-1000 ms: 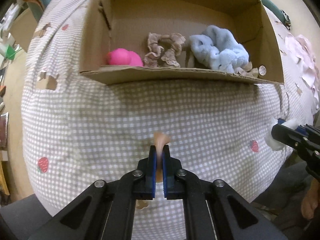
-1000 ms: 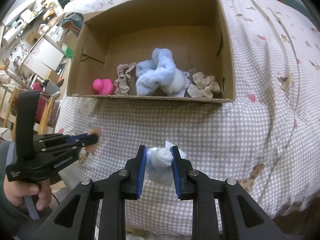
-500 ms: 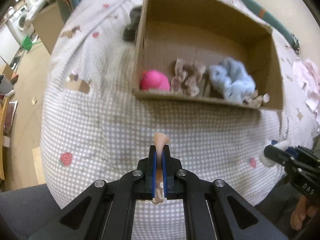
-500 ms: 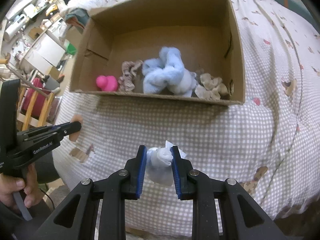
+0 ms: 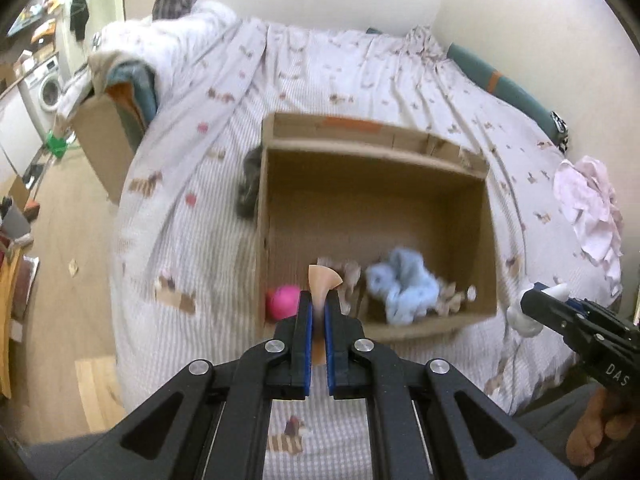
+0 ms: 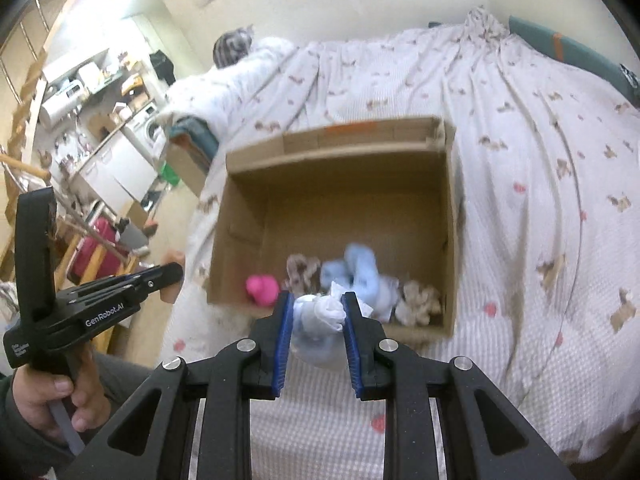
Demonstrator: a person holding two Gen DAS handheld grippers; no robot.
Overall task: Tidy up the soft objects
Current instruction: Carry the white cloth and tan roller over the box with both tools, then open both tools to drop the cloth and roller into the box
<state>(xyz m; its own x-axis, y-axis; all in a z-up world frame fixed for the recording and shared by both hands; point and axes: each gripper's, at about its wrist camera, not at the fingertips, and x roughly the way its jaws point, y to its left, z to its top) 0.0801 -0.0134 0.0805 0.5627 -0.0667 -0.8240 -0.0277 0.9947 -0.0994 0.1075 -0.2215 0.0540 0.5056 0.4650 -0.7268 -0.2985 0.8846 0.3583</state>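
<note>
The left gripper (image 5: pixel 316 312) is clamped tight on a thin peach piece (image 5: pixel 323 280), whose fanned top sticks up past the blue pads (image 5: pixel 305 320). From the right wrist view this gripper (image 6: pixel 170 276) sits at 9 o'clock, held in a hand (image 6: pixel 52 392), the peach piece just showing at its tip.

The right gripper (image 6: pixel 316 312) is closed on a white bundle (image 6: pixel 320 316) that bulges between its pads (image 6: pixel 285 320) and hangs a little below them. In the left wrist view the same gripper (image 5: pixel 528 304) enters at 3 o'clock with the white bundle at its tip.

Beyond both grippers, toward 12 o'clock, an open box (image 5: pixel 490 240) rests on a checked cover (image 5: pixel 200 240) over a bed. Along the box's near wall lie a pink toy (image 5: pixel 282 300) at the left, a brown scrunchie (image 6: pixel 302 270) next to it, a blue fluffy cloth (image 5: pixel 404 284) in the middle and a beige scrunchie (image 6: pixel 418 300) at the right. The rest of the box floor is bare.

A dark grey item (image 5: pixel 248 184) lies against the box's left outer wall. At 2 o'clock in the left view a pink cloth (image 5: pixel 592 212) is bunched on the cover.
</note>
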